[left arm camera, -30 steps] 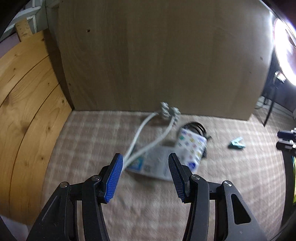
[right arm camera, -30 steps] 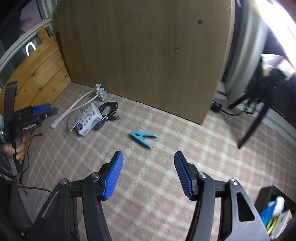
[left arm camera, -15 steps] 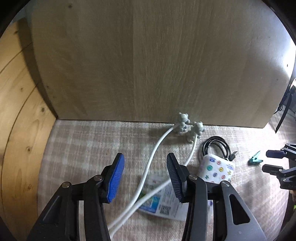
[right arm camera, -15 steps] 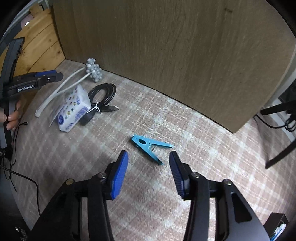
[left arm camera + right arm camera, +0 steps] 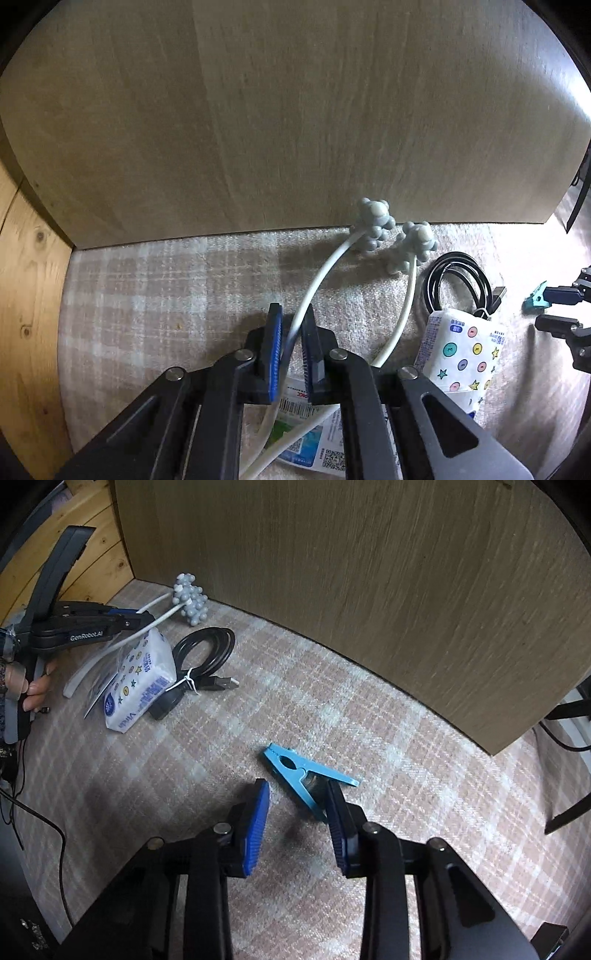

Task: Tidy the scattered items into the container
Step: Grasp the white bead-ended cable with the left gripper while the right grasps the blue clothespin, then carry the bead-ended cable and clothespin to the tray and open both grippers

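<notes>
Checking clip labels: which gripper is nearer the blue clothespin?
Right. The right gripper is open with the blue clothespin partly between its fingers on the checked cloth. The left gripper is across the cloth, closed around the white massager stem.

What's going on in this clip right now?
A person works two handheld grippers over a plaid cloth. The left gripper has its fingers closed around one white stem of the grey knobbly-headed massager. The right gripper is open, straddling the handle end of the blue plastic clothes peg. The patterned tissue pack and coiled black USB cable lie untouched on the cloth.
</notes>
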The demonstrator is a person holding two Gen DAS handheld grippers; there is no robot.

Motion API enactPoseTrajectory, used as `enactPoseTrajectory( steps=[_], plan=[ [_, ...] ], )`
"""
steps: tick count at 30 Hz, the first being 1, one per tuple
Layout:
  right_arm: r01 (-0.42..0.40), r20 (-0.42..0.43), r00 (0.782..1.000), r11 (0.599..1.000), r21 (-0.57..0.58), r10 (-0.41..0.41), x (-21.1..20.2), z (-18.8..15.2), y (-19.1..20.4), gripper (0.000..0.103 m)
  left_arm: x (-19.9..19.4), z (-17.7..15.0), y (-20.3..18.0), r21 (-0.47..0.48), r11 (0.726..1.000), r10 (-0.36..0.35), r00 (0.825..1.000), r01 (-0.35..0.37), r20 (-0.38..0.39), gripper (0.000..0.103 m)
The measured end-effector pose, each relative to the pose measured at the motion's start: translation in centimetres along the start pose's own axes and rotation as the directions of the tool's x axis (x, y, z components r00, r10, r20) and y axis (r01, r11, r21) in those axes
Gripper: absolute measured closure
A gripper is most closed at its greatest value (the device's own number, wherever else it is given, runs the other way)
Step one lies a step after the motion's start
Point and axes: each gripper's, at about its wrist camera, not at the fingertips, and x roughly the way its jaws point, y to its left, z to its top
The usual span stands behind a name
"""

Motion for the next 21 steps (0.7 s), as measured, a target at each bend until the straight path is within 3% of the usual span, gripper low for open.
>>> enactPoseTrajectory(
  steps=[1, 3, 13, 21],
  plan=[
    [-0.004, 0.0, 1.0, 1.0, 0.002, 0.004, 0.0, -0.1, 0.0, 0.091, 0.0, 0.0, 0.0, 0.0, 1.0, 0.002, 1.0, -0.002, 0.002, 0.095],
    [-0.011, -0.004, 1.0, 1.0, 0.009, 0.011, -0.1, -0.2, -0.1, 0.097, -0.3, -0.1, 0.0, -0.01, 1.0, 0.013, 1.0, -0.013, 0.007, 0.096],
    [-0.034, 0.073, 0.997, 0.997, 0.074, 0.029, -3.2, -1.7, 0.0, 0.098, -4.5, -2.0, 1.1, -0.058, 0.998, 0.038, 0.997, -0.034, 0.068, 0.1],
    [-0.07, 0.193, 0.98, 0.986, 0.153, 0.04, -9.8, -5.4, -0.3, 0.098, -11.7, -4.1, 0.5, -0.073, 0.996, 0.055, 0.987, -0.044, 0.154, 0.1]
  ],
)
